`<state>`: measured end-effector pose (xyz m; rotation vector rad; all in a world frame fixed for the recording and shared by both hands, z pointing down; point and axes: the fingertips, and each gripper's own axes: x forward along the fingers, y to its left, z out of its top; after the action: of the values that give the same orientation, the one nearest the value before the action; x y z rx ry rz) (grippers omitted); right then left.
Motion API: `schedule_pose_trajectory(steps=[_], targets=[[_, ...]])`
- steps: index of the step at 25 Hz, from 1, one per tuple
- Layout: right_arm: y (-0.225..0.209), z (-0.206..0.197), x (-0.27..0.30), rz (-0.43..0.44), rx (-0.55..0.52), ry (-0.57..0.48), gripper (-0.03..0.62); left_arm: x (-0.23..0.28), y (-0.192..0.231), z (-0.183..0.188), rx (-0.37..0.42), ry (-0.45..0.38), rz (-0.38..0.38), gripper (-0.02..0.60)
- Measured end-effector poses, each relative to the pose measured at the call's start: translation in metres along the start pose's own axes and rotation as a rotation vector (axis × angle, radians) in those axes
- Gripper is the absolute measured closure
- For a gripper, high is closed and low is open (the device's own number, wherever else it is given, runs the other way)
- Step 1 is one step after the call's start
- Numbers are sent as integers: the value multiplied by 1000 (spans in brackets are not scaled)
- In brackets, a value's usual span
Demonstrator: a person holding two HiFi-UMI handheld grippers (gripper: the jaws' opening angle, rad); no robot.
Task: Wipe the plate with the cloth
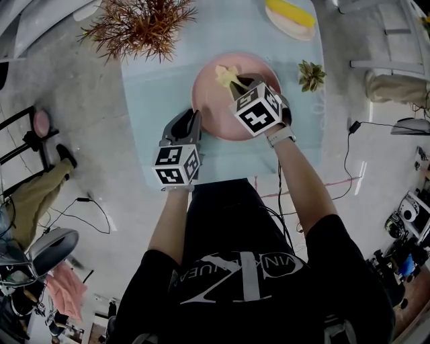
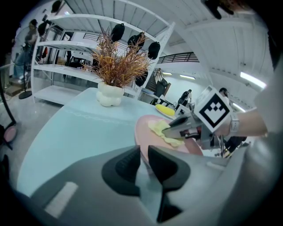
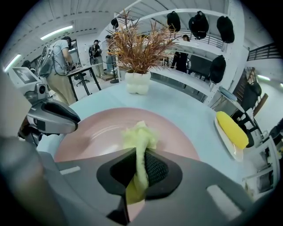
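A pink plate (image 1: 211,111) lies on the light blue table (image 1: 158,87). My right gripper (image 1: 236,83) is over the plate's middle, shut on a crumpled yellow cloth (image 1: 226,74). In the right gripper view the cloth (image 3: 139,134) is pinched between the pads, and its bunched end rests on the plate (image 3: 95,132). My left gripper (image 1: 195,121) is at the plate's left rim. In the left gripper view its jaws (image 2: 143,161) stand closed on the edge of the plate (image 2: 146,132), with the cloth (image 2: 161,131) and the right gripper (image 2: 170,131) beyond.
A dried plant in a white vase (image 1: 138,27) stands at the table's far left. A small succulent (image 1: 310,75) sits right of the plate. A white dish holding a yellow object (image 1: 290,17) lies at the far right. Cables run across the floor.
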<state>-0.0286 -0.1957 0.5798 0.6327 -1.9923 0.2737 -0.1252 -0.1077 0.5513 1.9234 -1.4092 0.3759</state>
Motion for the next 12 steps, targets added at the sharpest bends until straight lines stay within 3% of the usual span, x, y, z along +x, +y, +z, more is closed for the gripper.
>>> schedule_pose_trajectory(steps=[12], targets=[[-34,-36,-18,-120,52,68,554,-1,-1,0,-2,-4,12,581]])
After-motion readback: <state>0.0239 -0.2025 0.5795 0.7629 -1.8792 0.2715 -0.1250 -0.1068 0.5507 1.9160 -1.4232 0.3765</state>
